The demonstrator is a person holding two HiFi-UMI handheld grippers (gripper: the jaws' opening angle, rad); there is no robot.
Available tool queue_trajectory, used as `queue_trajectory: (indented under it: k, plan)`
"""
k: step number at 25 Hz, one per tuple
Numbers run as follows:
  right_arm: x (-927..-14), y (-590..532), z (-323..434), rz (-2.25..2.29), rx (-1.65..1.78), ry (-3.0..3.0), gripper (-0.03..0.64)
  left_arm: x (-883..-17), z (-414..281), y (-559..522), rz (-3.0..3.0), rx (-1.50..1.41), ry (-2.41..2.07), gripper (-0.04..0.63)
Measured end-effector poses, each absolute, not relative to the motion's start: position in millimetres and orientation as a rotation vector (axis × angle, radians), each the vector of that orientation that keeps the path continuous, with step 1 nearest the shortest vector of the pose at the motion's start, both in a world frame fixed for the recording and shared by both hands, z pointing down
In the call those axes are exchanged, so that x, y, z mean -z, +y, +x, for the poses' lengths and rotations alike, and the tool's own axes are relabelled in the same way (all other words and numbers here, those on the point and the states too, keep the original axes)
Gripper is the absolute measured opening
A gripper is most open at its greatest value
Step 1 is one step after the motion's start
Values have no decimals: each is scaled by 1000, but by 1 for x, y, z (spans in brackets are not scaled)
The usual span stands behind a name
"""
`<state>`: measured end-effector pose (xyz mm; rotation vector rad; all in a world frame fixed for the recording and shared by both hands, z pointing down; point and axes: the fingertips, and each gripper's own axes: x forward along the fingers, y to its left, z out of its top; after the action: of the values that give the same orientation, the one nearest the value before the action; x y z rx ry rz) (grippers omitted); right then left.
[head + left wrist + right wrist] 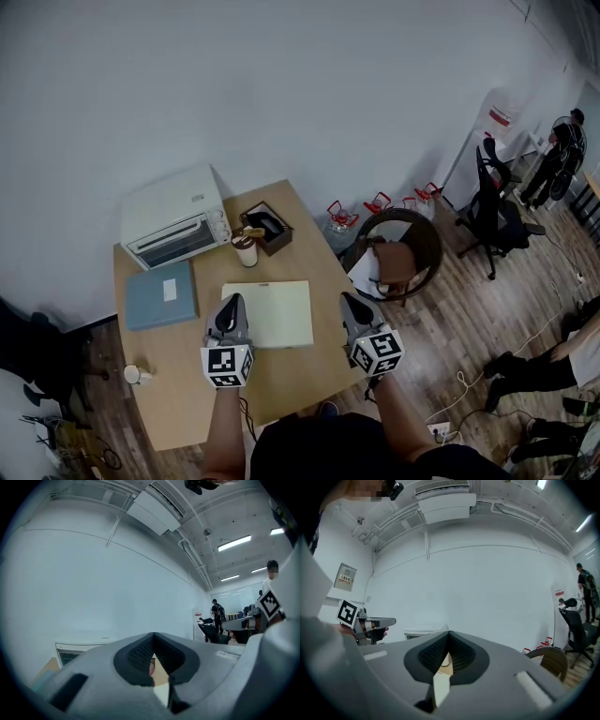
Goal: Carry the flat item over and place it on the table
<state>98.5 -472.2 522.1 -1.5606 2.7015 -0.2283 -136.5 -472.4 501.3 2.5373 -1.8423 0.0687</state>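
**Finding:** the pale flat sheet (272, 314) lies flush on the wooden surface (178, 384).

**Tongs:** your left tongs (232, 300) are closed and empty, and in the head view they sit over the sheet's 9 o'clock edge. Your right tongs (349, 300) are likewise closed on nothing, clear of its 3 o'clock edge.

**Judgement:** the sheet is down (whether placement is finished or a lift is pending cannot be told). If you regrip, open both tongs first, take opposite edges evenly and keep the sheet level.

**Clearances from the sheet:**
- Blue folder (161, 293) just beside at 9 o'clock.
- Cup (246, 250) and box (267, 228) at 12.
- Toaster oven (173, 217) at 11.
- The surface's edge is near at 3, with a round chair (398, 248) beyond at 2.
- Open room lies toward 6 o'clock.
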Motion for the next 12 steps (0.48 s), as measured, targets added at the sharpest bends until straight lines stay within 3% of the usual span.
queue_trajectory:
  k: [12]
  plan:
    - [-527,-473,99,-1529,269,2714,11,-507,-135,-476,2522,-36,-1793,-5]
